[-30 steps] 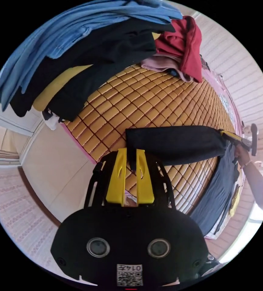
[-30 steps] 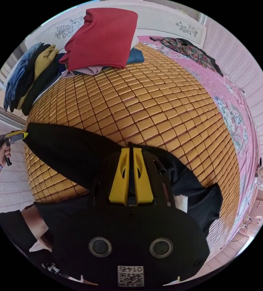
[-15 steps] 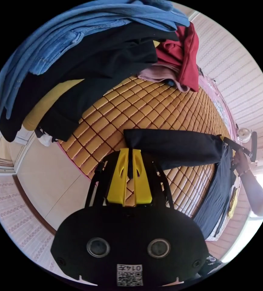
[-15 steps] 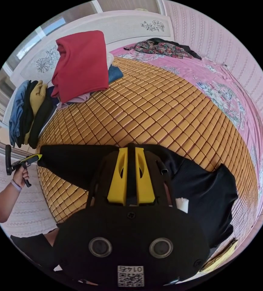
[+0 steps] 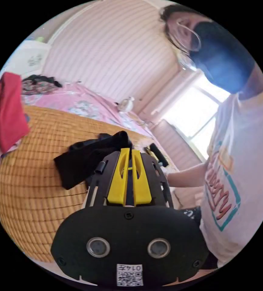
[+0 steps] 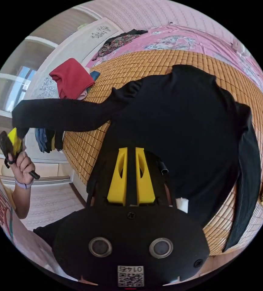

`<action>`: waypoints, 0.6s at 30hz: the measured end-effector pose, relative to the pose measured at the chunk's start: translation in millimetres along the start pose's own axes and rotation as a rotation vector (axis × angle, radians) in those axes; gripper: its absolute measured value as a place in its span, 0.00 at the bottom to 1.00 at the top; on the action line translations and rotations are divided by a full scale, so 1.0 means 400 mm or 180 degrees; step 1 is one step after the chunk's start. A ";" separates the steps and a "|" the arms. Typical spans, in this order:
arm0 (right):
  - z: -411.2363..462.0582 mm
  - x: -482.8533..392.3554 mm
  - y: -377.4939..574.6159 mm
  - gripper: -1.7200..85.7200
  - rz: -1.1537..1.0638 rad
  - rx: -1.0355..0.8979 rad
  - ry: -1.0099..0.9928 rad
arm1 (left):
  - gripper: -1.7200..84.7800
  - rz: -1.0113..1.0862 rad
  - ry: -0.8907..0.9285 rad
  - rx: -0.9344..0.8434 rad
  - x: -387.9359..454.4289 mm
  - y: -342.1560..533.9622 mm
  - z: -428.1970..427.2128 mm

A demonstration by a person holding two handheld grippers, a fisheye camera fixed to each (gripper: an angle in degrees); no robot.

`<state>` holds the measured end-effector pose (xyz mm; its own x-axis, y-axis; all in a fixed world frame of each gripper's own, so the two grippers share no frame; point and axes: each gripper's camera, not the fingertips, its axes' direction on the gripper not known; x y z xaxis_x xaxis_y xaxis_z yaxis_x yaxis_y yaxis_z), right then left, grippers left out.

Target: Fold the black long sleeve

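Observation:
The black long sleeve lies spread over the bamboo mat, one sleeve hanging off the bed edge. Its other sleeve stretches out to my left gripper, which a hand holds up beside the bed. In the left gripper view the left gripper has its jaws pressed together on bunched black cloth. My right gripper is shut on the shirt's near edge, black fabric pinched between the yellow jaws.
A red garment pile sits at the mat's far corner, and blue, black and yellow clothes hang over the bed end. A floral garment lies on the pink sheet. The person's torso stands close by.
The left gripper has swung round with the sleeve, its camera now facing the bed and the person. The right gripper's view has pulled back, and the shirt's body now lies spread on the mat.

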<state>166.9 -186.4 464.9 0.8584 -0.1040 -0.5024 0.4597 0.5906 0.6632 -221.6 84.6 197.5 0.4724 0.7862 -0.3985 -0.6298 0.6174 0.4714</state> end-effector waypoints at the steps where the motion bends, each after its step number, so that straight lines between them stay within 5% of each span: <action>1: -0.041 0.030 0.036 0.08 0.0088 0.0024 0.0038 | 0.01 0.0115 0.0230 -0.0112 0.029 -0.009 0.040; 7: -0.154 0.209 0.281 0.08 0.0685 -0.0417 0.0737 | 0.07 -0.0123 0.1200 -0.1400 0.169 0.114 0.412; 11: -0.202 0.282 0.420 0.09 0.1202 -0.0502 0.0728 | 0.09 -0.0240 0.0800 -0.2124 0.167 0.206 0.504; 18: -0.178 0.197 0.416 0.11 0.0957 -0.0245 0.0694 | 0.09 -0.0261 -0.0449 -0.2165 0.092 0.179 0.525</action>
<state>295.0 -39.3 496.3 0.8799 0.2511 -0.4035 0.1690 0.6281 0.7595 -120.0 163.6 381.8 0.5814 0.7624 -0.2841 -0.8131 0.5563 -0.1713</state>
